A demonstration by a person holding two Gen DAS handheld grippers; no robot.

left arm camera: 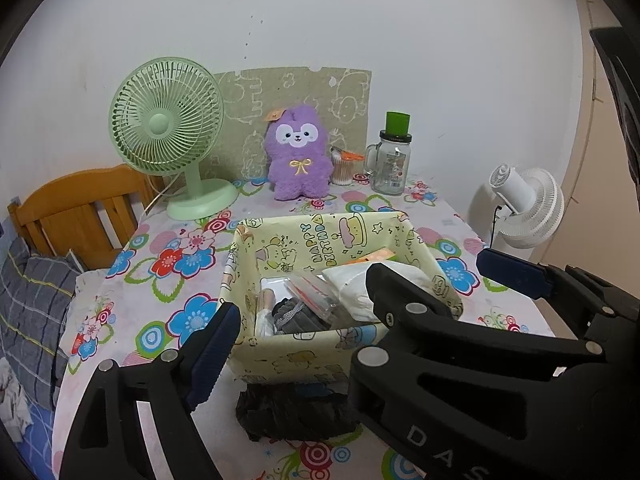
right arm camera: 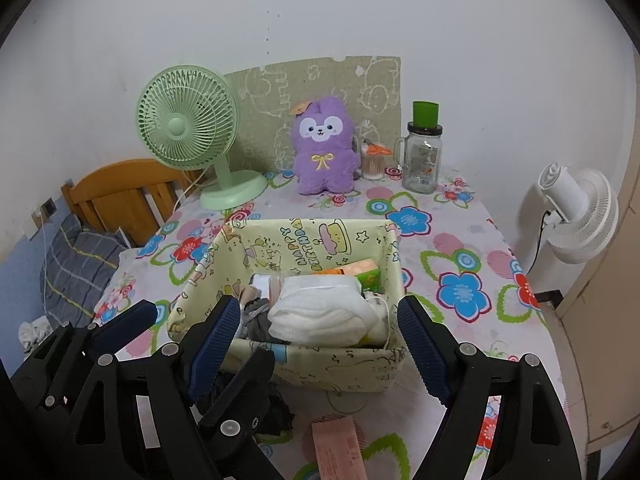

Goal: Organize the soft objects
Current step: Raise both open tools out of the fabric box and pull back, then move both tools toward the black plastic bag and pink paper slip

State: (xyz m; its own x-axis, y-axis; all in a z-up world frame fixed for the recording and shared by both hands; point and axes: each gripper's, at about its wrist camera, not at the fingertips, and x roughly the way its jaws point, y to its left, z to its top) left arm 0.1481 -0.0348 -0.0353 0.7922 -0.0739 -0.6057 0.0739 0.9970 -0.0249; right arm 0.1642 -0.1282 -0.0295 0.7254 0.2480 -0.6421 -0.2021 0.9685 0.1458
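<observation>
While both tools hang open and empty, the yellow box sits mid-tabletop.
White cloth lies inside it, between the right tool fingers; a black garment lies just near of the box, under the left tool.

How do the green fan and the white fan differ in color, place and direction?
The green fan stands on the table with its grille toward the camera; the white fan stands beside the table and faces away to the right. The green one has a round base; the white fan's base is hidden. Both are small and corded.
</observation>
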